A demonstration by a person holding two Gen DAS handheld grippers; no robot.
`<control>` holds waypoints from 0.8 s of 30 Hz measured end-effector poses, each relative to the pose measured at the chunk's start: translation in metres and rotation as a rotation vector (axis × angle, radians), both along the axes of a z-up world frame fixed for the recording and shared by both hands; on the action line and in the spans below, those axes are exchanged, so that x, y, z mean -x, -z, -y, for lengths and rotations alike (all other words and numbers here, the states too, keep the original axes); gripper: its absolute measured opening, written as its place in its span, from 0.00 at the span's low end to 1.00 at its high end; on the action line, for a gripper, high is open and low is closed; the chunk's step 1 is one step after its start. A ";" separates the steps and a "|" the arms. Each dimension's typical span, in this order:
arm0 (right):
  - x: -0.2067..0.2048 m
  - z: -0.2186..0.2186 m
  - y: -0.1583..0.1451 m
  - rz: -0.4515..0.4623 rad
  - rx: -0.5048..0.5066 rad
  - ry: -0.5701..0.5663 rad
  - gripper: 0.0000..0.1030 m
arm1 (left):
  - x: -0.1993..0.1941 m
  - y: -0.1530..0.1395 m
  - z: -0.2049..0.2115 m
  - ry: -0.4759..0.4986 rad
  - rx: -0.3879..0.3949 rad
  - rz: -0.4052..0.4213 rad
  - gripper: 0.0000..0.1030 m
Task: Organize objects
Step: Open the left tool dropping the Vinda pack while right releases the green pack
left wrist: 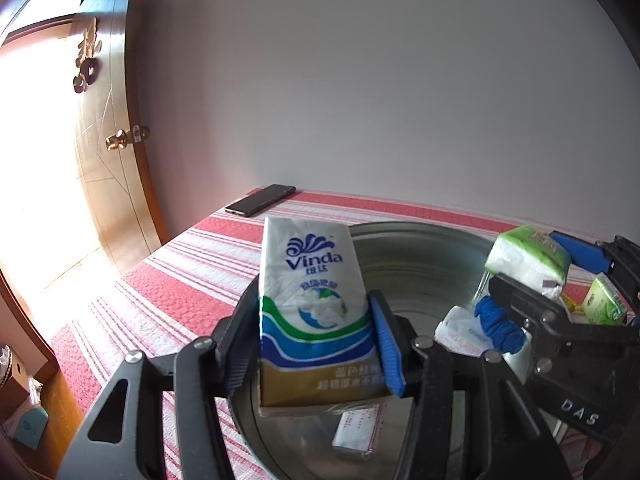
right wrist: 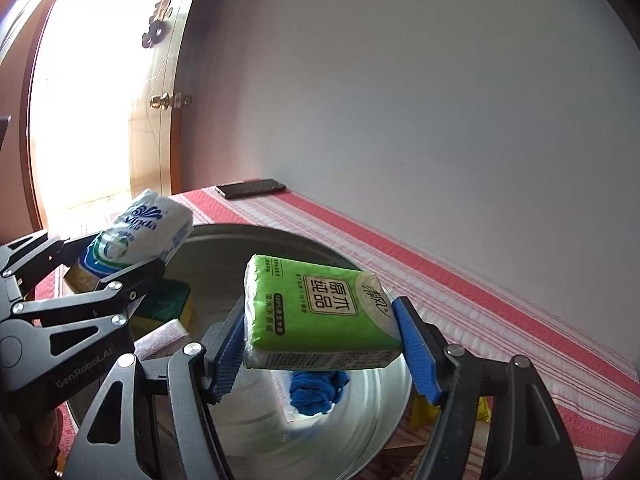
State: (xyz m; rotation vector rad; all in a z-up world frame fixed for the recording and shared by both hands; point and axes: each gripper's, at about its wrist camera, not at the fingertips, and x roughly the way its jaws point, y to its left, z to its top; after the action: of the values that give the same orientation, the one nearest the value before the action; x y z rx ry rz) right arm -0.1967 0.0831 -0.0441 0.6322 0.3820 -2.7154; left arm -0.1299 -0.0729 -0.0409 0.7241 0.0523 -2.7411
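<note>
My left gripper (left wrist: 316, 340) is shut on a white and blue Vinda tissue pack (left wrist: 316, 300), held upright above a round metal basin (left wrist: 420, 264). My right gripper (right wrist: 324, 344) is shut on a green tissue pack (right wrist: 320, 308), held above the same basin (right wrist: 280, 420). In the left wrist view the right gripper (left wrist: 532, 276) and its green pack (left wrist: 528, 260) are at the right. In the right wrist view the left gripper (right wrist: 116, 264) and Vinda pack (right wrist: 140, 232) are at the left. A blue cloth (right wrist: 316, 394) and small white packs (left wrist: 356, 432) lie in the basin.
The basin stands on a red and white striped cloth (left wrist: 180, 280). A dark phone (left wrist: 260, 199) lies at the far corner by the white wall. A green and yellow sponge (right wrist: 164, 300) lies in the basin. A wooden door (left wrist: 112, 140) stands open at the left.
</note>
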 end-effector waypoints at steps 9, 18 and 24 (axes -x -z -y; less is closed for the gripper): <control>-0.001 -0.005 0.008 0.030 0.003 -0.006 0.70 | -0.002 0.004 0.001 -0.005 0.008 0.004 0.56; -0.016 -0.026 0.005 0.024 0.032 0.032 0.71 | -0.014 -0.003 -0.003 -0.037 0.026 -0.034 0.84; -0.040 -0.077 -0.001 -0.009 0.065 0.107 0.71 | -0.028 -0.008 -0.028 0.027 0.024 -0.067 0.84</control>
State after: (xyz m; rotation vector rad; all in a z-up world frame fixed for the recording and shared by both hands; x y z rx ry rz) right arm -0.1568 0.1605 -0.0427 0.6401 0.2685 -2.8205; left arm -0.1021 -0.0446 -0.0326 0.6307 0.0244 -2.7865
